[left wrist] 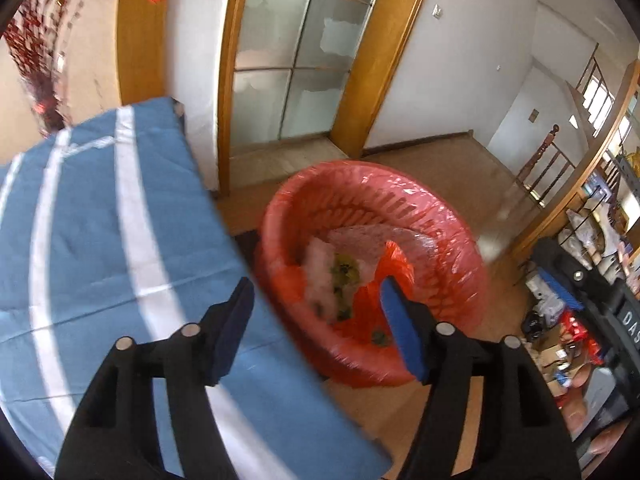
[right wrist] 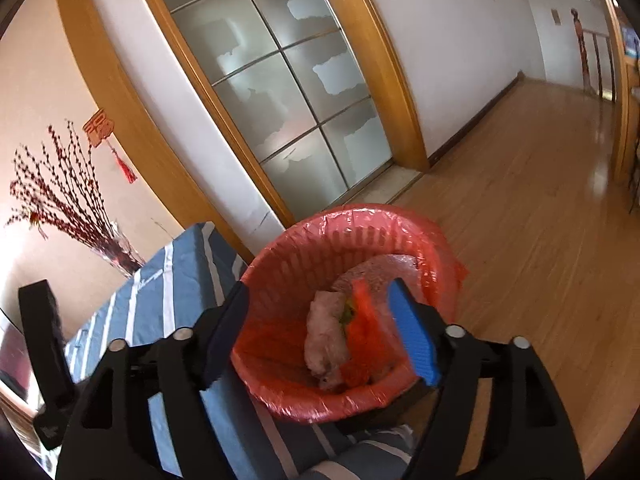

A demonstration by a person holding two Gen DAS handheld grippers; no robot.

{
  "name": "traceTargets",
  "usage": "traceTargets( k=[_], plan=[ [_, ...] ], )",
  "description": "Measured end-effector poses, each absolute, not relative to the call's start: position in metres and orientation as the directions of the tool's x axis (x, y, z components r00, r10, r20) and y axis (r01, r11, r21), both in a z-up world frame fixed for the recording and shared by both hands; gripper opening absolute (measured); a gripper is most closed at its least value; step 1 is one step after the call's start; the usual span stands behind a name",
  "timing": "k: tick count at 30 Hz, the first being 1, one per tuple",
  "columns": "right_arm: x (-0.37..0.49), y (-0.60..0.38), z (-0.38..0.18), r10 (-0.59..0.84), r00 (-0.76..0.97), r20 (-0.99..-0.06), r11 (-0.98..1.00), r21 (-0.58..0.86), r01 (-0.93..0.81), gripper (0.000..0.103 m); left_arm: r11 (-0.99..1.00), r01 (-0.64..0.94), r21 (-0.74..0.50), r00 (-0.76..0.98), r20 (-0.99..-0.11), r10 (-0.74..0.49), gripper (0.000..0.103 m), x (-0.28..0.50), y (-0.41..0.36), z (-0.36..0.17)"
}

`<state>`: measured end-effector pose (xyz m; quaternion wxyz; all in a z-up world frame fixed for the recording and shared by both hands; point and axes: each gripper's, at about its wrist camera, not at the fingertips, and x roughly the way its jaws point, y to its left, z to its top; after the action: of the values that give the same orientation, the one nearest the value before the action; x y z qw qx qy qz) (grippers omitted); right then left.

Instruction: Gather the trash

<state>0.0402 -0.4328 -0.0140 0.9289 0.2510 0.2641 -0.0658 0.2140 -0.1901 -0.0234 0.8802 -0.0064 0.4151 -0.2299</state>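
While both jaws stand spread with nothing between pads, left hand-held gripper [left wrist: 320, 320] and right hand-held gripper [right wrist: 324, 332] hang over red bin [left wrist: 372, 272], released. Bin lined with red bag, on wood floor [right wrist: 520, 240], just beside worktop under blue striped cloth [left wrist: 100, 220]. Trash [right wrist: 326, 336] lies inside bin: pale wad, orange scrap. Frosted glass door [right wrist: 280, 92] behind; clutter [left wrist: 568, 340] at floor's right edge.

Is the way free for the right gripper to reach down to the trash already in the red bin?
Probably yes. The right gripper is open and empty above the bin's uncovered mouth, and nothing lies between it and the pale wad inside.
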Motion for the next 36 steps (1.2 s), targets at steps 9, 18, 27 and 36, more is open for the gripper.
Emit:
traceTargets(
  k=[9, 18, 27, 36],
  plan=[
    [-0.009, -0.38, 0.007, -0.07, 0.881, -0.467, 0.94, 0.264, 0.215, 0.091, 0.943, 0.32, -0.09, 0.726, -0.616, -0.305, 0.089, 0.141, -0.109, 0.001],
    [-0.052, -0.337, 0.007, -0.085, 0.89, -0.447, 0.964, 0.188, 0.187, 0.091, 0.988, 0.155, -0.006, 0.837, -0.53, -0.135, 0.099, 0.074, -0.05, 0.011],
    [-0.077, -0.306, 0.007, -0.116, 0.9, -0.421, 0.972, 0.138, 0.19, 0.091, 0.995, 0.102, 0.01, 0.862, -0.499, -0.084, 0.099, 0.037, -0.034, 0.007],
    [-0.095, -0.288, 0.004, -0.183, 0.897, -0.403, 0.971, 0.071, 0.23, 0.091, 0.998, 0.057, 0.035, 0.89, -0.454, -0.035, 0.099, 0.01, -0.031, 0.006]
  ],
)
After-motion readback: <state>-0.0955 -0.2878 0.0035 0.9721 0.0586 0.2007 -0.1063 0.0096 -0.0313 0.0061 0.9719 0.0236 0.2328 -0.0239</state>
